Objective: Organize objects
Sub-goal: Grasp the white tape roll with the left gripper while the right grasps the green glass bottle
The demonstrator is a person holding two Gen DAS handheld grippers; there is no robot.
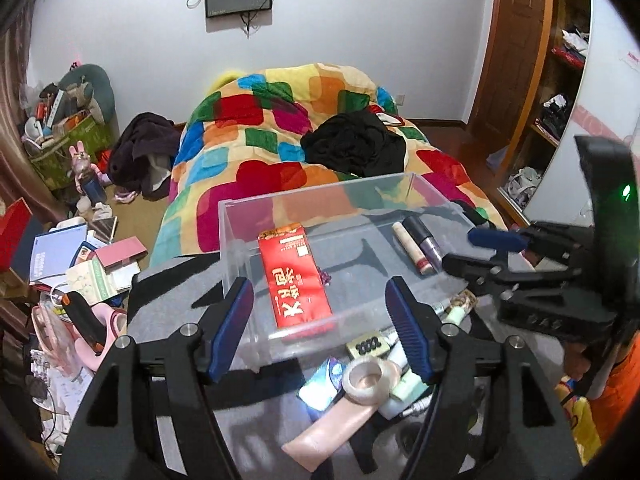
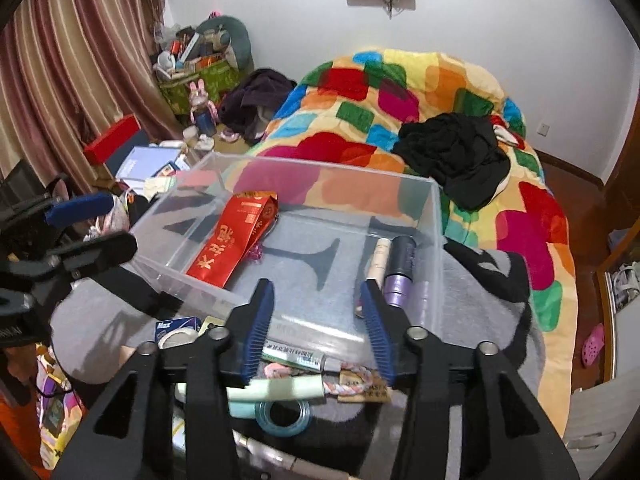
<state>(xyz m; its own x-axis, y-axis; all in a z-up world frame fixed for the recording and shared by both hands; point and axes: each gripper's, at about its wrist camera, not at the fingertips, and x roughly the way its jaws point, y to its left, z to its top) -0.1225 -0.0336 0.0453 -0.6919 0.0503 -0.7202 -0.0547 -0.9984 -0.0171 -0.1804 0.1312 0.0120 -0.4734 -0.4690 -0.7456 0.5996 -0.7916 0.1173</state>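
Bedroom: bright patchwork quilt [image 1: 280,120] behind my grey cloth [image 2: 500,320].
Clear box [image 2: 436,216]: on the cloth, holding a red packet [image 1: 296,276] and two tubes [image 1: 420,248].
Loose items: tape ring [image 1: 370,380], light and rigid; I'd pinch its rim.
Left gripper [image 1: 320,328]: open, empty.
Right gripper [image 2: 320,332]: part open, empty.
Room: box walls close ahead.

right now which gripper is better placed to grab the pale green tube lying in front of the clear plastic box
Right. The right gripper stands open, empty, with the pale green tube just below its fingertips. The left gripper, also open, hangs nearer the pink tape roll outside the clear plastic box.
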